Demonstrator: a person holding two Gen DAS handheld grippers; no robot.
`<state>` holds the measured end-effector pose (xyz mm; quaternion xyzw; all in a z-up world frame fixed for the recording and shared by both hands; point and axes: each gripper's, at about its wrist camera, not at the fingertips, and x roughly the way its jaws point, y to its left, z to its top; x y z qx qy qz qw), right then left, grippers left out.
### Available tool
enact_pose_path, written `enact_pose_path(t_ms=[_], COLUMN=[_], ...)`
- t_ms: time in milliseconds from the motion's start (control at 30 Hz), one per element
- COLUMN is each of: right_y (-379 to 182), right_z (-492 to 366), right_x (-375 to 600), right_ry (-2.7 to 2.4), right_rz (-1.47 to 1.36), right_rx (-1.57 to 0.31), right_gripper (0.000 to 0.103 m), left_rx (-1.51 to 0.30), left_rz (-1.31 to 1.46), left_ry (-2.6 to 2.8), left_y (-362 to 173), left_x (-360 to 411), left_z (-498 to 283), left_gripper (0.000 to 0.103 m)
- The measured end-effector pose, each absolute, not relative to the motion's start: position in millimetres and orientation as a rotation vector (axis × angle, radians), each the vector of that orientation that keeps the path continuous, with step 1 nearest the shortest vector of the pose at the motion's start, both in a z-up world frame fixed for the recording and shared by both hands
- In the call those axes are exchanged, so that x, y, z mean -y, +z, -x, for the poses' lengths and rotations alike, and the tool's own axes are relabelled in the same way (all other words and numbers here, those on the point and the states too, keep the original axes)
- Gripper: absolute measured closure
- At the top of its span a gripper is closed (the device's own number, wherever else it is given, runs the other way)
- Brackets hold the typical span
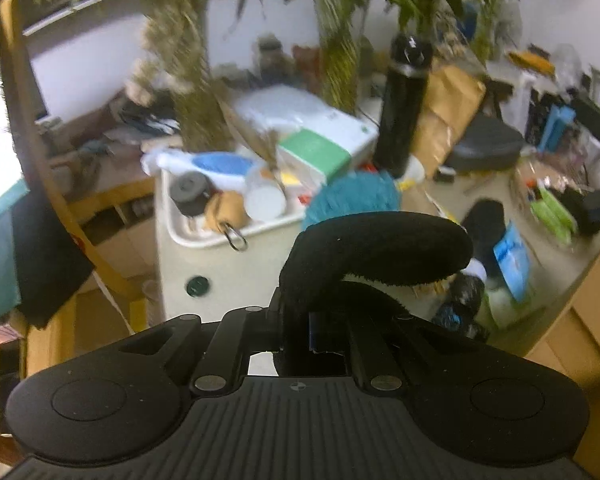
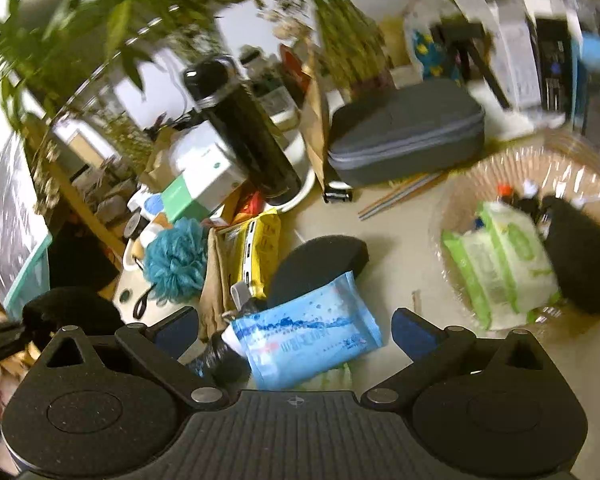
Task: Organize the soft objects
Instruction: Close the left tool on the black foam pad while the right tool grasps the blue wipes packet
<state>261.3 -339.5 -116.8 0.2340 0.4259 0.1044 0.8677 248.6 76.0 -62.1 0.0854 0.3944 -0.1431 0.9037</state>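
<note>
My left gripper [image 1: 300,320] is shut on one end of a black fuzzy soft piece [image 1: 376,248], which curves up and to the right, lifted clear of the desk. The same piece [image 2: 68,312] shows at the left edge of the right wrist view. My right gripper [image 2: 296,332] is open above a blue wipes pack [image 2: 304,336] that lies between its fingers [image 2: 416,332] without touching the pads. A black oval sponge [image 2: 320,264] lies just beyond the pack. A teal mesh pouf [image 2: 176,260] rests by the white bin [image 1: 204,240].
A clear basket [image 2: 560,148] on the right holds green wipes packs [image 2: 496,264] and a black soft lump [image 2: 580,264]. A tall black bottle [image 2: 244,128], a grey zip case [image 2: 404,136], a yellow packet [image 2: 260,252], boxes and plants crowd the desk.
</note>
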Motion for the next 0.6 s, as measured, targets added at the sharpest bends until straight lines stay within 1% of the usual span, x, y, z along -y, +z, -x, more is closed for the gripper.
enact_pose_path(t_ms=[300,600], right_y=[-166.3,-216.5], right_z=[-296.8,-320.4], right_x=[342.3,338.2], right_ry=[0.269,0.219], right_rz=[-0.731,-0.909], right_rx=[-1.03,-1.181], right_gripper=[0.0,0.002], left_rx=[-0.683,-0.652], left_rz=[-0.134,-0.091], left_ry=[-0.215,-0.192], left_y=[-28.5,-22.4], left_x=[-81.6,-90.3], left_z=[-225.9,-218.8], left_gripper=[0.093,0.093])
